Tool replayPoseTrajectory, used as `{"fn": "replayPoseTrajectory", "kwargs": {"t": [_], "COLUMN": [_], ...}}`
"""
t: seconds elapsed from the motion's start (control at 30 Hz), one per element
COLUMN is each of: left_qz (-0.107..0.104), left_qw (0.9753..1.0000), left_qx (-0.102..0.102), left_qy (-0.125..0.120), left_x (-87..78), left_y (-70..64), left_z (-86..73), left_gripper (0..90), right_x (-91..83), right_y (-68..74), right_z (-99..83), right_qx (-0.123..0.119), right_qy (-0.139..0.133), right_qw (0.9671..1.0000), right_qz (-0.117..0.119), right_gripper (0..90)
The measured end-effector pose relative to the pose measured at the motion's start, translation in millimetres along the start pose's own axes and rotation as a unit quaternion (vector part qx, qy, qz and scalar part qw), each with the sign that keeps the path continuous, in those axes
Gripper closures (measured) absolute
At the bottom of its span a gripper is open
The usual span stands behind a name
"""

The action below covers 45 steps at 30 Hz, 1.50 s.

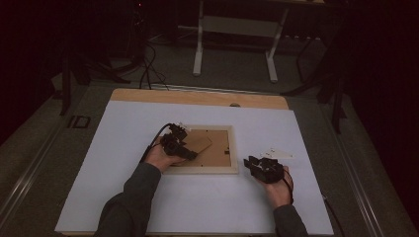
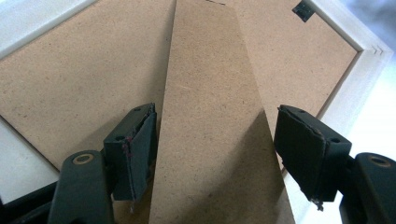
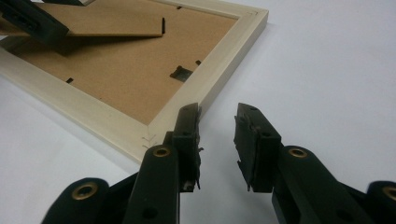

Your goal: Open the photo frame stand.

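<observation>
High view: the left gripper [image 1: 179,143] hovers over the picture frame [image 1: 203,170]. Left gripper view: its jaws are spread around the easel stand [image 2: 215,140]; squeeze gently at its edges. Right gripper view: the right gripper [image 3: 217,140], spread and empty, waits beside the frame corner.

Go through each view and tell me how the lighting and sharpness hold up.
High view: dim, dark surroundings, the white table sheet brightest, picture frame small and soft. Left gripper view: well lit, stand flap sharp, shadow beneath it. Right gripper view: bright, frame corner sharp, far edge softer.
</observation>
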<state>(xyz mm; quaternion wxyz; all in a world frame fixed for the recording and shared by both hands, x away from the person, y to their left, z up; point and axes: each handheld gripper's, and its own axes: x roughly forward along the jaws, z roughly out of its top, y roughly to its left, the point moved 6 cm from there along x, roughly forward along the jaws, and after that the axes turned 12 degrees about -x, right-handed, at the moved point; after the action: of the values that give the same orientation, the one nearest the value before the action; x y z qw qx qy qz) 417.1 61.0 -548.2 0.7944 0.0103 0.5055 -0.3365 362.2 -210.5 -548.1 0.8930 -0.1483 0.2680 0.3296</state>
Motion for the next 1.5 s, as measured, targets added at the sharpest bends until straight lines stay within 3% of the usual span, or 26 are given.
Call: {"fn": "replayPoseTrajectory", "kwargs": {"t": [0.33,0.5,0.87,0.9,0.97,1.5], "left_qz": [0.011,0.016,0.022,0.031,0.035,0.057], "left_qw": [0.9998,0.9995,0.9992,0.9985,0.9981,0.9960], "left_qx": [0.013,0.027,0.033,0.045,0.051,0.067], "left_qy": [0.013,0.009,0.003,0.000,-0.002,-0.018], "left_x": [2.9,1.7,1.5,1.2,1.1,-1.0], "left_y": [-1.1,-2.4,-4.0,-4.8,-5.3,-9.1], "left_z": [-2.8,-2.9,-3.2,-3.6,-3.6,-6.3], "left_gripper": [36.2,37.7,38.2,38.2,38.2,38.2], "right_x": [0.0,0.5,1.1,0.9,0.8,4.7], "right_y": [-0.8,-0.8,-1.2,-1.0,-1.0,2.1], "right_z": [-0.8,-1.1,-2.2,-1.7,-1.4,8.1], "right_qx": [0.002,0.002,0.003,0.003,0.002,-0.006], "right_qy": [0.000,0.001,0.003,0.003,0.002,0.000], "right_qw": [1.0000,1.0000,1.0000,1.0000,1.0000,1.0000], "right_qz": [0.001,0.001,0.001,0.001,0.000,0.002], "right_gripper": [69.7,69.6,69.3,69.3,69.3,69.0]}}
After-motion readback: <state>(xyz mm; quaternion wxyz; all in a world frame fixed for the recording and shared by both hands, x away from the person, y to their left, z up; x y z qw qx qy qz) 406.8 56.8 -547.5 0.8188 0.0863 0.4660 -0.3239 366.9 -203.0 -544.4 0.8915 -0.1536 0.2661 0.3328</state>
